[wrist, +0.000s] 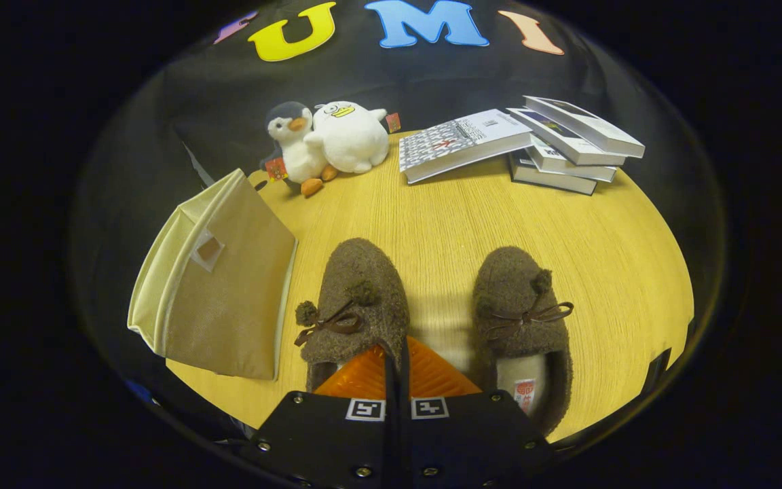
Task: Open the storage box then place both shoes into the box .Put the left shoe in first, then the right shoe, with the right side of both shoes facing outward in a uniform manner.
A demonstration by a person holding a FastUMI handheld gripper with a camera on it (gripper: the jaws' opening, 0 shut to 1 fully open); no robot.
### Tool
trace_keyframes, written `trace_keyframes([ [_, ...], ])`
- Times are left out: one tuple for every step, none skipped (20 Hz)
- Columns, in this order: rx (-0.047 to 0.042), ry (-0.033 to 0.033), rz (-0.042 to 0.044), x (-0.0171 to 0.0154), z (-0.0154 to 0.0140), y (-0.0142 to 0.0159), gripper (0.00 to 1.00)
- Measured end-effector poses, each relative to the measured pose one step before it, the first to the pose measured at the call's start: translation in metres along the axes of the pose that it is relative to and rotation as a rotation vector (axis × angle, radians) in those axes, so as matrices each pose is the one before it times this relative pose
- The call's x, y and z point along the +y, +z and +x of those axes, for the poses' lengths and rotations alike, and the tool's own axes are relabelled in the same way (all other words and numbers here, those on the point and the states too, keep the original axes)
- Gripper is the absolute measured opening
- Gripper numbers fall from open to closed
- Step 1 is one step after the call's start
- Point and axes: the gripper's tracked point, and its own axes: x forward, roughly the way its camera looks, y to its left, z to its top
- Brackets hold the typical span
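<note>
Two brown fuzzy slippers with bows lie side by side on the wooden table, toes pointing away from me. One shoe [357, 299] lies next to the box, the other shoe [520, 305] further right. The beige fabric storage box [221, 285] stands left of them with its lid down and a small pull tab [208, 249] on the side facing me. My gripper [396, 360] is shut, its fingers [432, 377] pressed together with nothing between them. They hang over the heel of the shoe nearer the box and hide part of it.
Two plush penguins [326, 139] sit at the back of the table [432, 217], beyond the box. A stack of books [561, 146] lies at the back right, with one open book [459, 142] leaning on it. Bare wood separates the shoes from them.
</note>
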Motion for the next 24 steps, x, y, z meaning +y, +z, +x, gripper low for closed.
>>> trace_keyframes([
  [-0.00953,0.00420,0.00926,0.00559,-0.00503,0.00522,0.00],
  [-0.00579,0.00746,0.00820,0.00634,-0.00487,0.00659,0.00],
  [-0.00724,0.00747,0.00817,0.00706,-0.00460,0.00722,0.00],
  [-0.01186,0.00637,0.01234,0.00653,-0.00528,0.00778,0.00],
  [-0.00972,0.00908,0.00779,0.00784,-0.00332,0.00781,0.00],
  [-0.01411,0.00799,0.00844,0.00798,-0.00451,0.00898,0.00],
  [-0.01335,0.01214,0.00712,0.00870,-0.00437,0.00754,0.00],
  [-0.01236,0.01093,0.00509,0.00861,-0.00335,0.00903,0.00],
  [-0.01494,0.00892,0.00386,0.00903,-0.00384,0.00756,0.00],
  [-0.01178,0.00764,-0.00088,0.00937,-0.00302,0.00816,0.00],
  [-0.01422,0.00547,0.00067,0.00701,-0.00140,0.00741,0.00],
  [-0.01556,0.00756,0.00538,0.00818,-0.00088,0.00749,0.00],
  [-0.00810,0.01023,0.00379,0.00986,-0.00023,0.00423,0.00],
  [-0.00425,0.01462,0.00833,0.01092,-0.00042,0.00388,0.00],
  [-0.00222,0.01461,0.00844,0.01038,0.00135,0.00252,0.00],
  [-0.00271,0.01149,0.00883,0.01047,0.00202,0.00278,0.00],
  [-0.00273,0.00841,0.00527,0.00959,0.00144,0.00149,0.00],
  [-0.00280,0.00836,0.00389,0.01031,0.00256,0.00075,0.00],
  [-0.00250,0.00980,0.00607,0.01018,0.00400,-0.00084,0.00],
  [0.00155,0.01084,0.00693,0.01006,0.00482,-0.00217,0.00],
  [0.00165,0.00847,0.00731,0.00947,0.00502,-0.00303,0.00],
  [0.00421,0.00615,0.00557,0.00878,0.00583,-0.00357,0.00],
  [0.00281,0.00318,0.00499,0.00718,0.00624,-0.00413,0.00],
  [0.00444,0.00430,0.00430,0.00771,0.00576,-0.00385,0.00],
])
